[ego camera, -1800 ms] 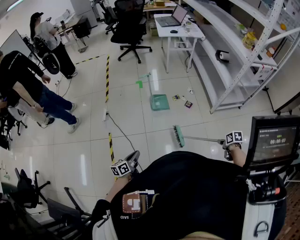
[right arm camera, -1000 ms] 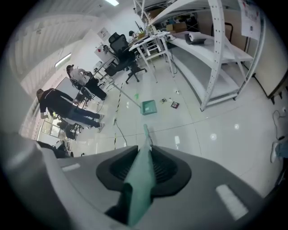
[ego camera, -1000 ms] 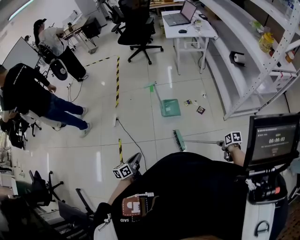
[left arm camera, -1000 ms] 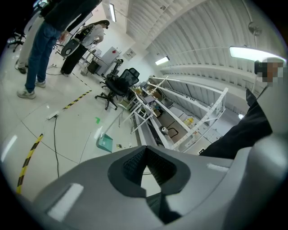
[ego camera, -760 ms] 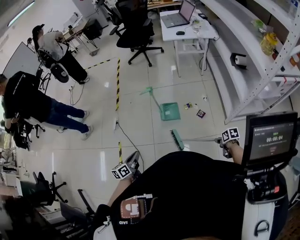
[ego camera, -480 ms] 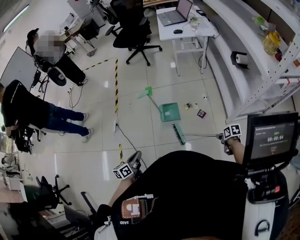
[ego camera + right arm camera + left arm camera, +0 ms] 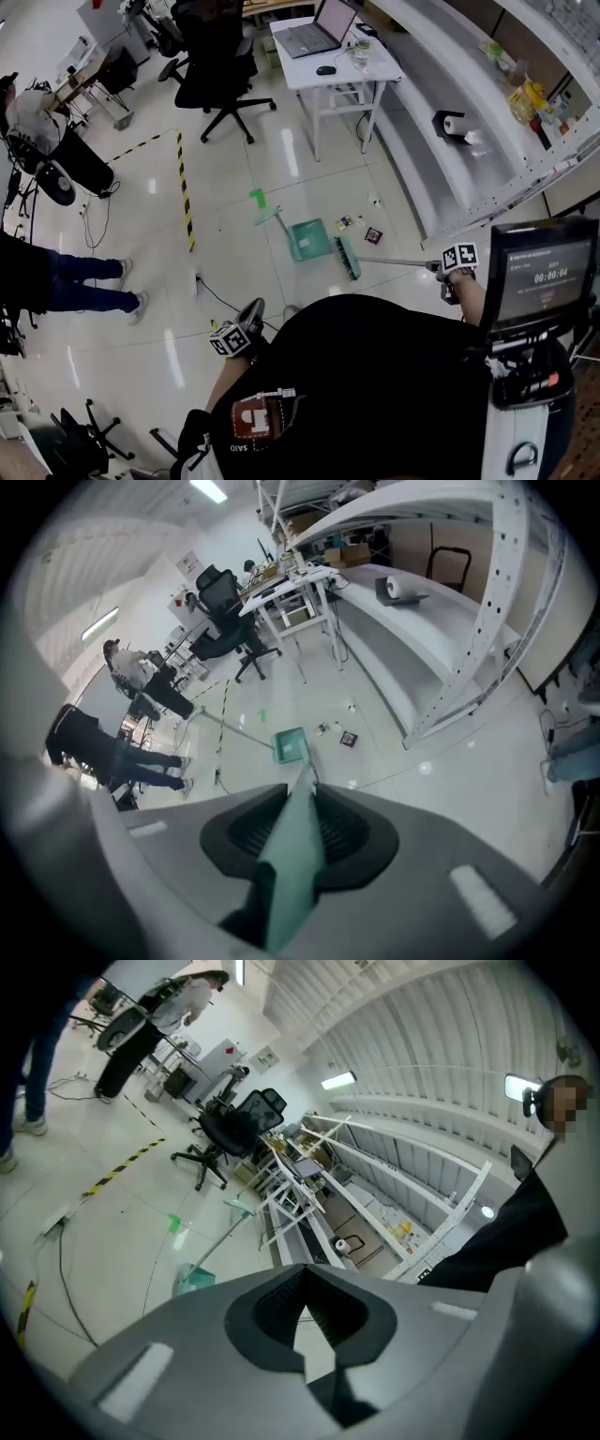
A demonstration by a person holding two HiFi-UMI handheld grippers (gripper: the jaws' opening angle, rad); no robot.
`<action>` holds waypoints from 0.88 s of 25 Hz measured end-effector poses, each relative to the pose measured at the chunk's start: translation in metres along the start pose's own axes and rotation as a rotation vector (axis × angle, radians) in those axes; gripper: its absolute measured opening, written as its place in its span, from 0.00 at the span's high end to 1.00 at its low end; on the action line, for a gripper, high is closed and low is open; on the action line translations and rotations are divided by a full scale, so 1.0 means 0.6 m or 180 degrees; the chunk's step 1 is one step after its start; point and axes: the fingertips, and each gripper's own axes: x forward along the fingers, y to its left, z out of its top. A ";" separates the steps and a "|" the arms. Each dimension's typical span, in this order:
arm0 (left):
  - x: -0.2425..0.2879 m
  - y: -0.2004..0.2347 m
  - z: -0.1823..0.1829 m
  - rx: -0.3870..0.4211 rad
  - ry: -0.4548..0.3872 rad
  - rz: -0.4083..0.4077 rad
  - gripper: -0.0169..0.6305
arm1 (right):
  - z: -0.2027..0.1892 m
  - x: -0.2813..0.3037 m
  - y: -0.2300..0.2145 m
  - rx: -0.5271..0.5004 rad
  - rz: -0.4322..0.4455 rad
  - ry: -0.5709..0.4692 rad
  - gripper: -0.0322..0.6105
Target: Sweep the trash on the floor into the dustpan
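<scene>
The right gripper [image 7: 441, 271] is clamped on the long green broom [image 7: 348, 257], its brush just beside the flat green plastic dustpan [image 7: 310, 239] and near the small trash bits [image 7: 373, 235] on the floor, but the left gripper [image 7: 248, 317], its 2 jaws together on nothing, is well apart from the loose pan, so a sweep could push it away.

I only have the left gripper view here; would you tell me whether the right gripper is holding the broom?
Observer: Yes, the right gripper is shut on the broom, on its green handle.
Operator: Thanks. Where is the broom head?
Observer: The broom head sits right beside the green dustpan, on the side nearer the right gripper.
Operator: Is any trash outside the dustpan?
Observer: Yes, a dark square packet and smaller scraps lie just past the broom head.
</scene>
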 end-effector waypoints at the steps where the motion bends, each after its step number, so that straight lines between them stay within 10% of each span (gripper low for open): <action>1: 0.013 0.010 0.020 0.0037 0.0101 -0.0088 0.98 | 0.012 -0.006 0.009 0.0067 -0.0053 -0.0030 0.81; 9: 0.041 0.076 0.134 0.0157 0.0516 -0.0313 0.98 | 0.091 -0.002 0.094 0.0366 -0.0317 -0.0182 0.81; 22: 0.169 0.027 0.183 0.0017 0.0437 0.0263 0.98 | 0.258 0.170 -0.018 0.0320 0.0089 0.0179 0.81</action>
